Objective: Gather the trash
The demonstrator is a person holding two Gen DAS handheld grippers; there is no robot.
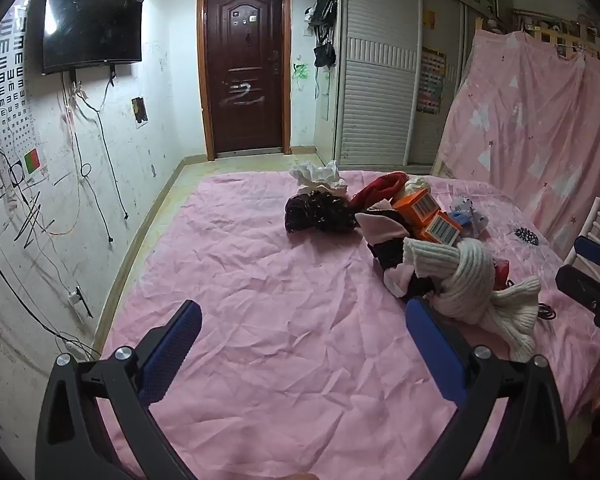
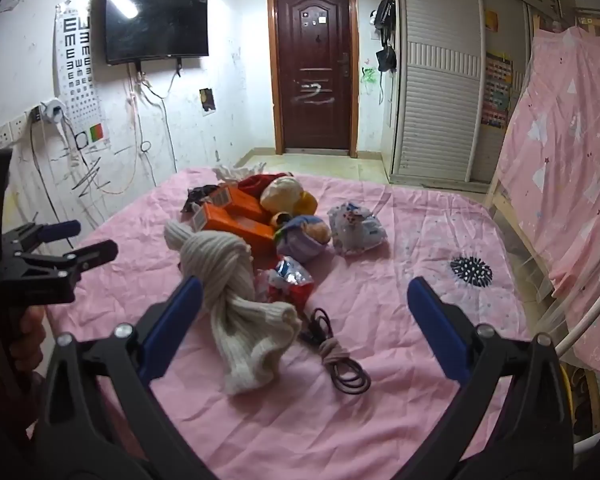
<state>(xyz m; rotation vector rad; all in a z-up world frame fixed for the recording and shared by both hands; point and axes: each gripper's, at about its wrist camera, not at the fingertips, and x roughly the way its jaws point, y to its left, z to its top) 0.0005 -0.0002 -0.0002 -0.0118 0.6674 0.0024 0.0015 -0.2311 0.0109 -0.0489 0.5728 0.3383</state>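
A heap of items lies on the pink bedsheet [image 1: 260, 300]. It holds two orange boxes [image 1: 430, 216] [image 2: 236, 216], a crumpled white tissue [image 1: 320, 174], a red snack wrapper [image 2: 290, 280], a crumpled white plastic bag [image 2: 356, 226], a knotted cream knit scarf [image 1: 476, 292] [image 2: 236, 300] and dark clothes [image 1: 320, 212]. My left gripper [image 1: 304, 312] hovers open over bare sheet, left of the scarf. My right gripper [image 2: 304, 288] is open above the scarf's near end and a coiled cable [image 2: 340, 356]. Neither holds anything.
Soft toys [image 2: 296, 216] sit among the heap, and a black spiky ball [image 2: 471, 272] lies to its right. A pink-draped frame [image 2: 572, 140] stands on the right. A wall with a TV [image 1: 92, 20] and loose cables runs on the left, a door [image 1: 246, 68] beyond.
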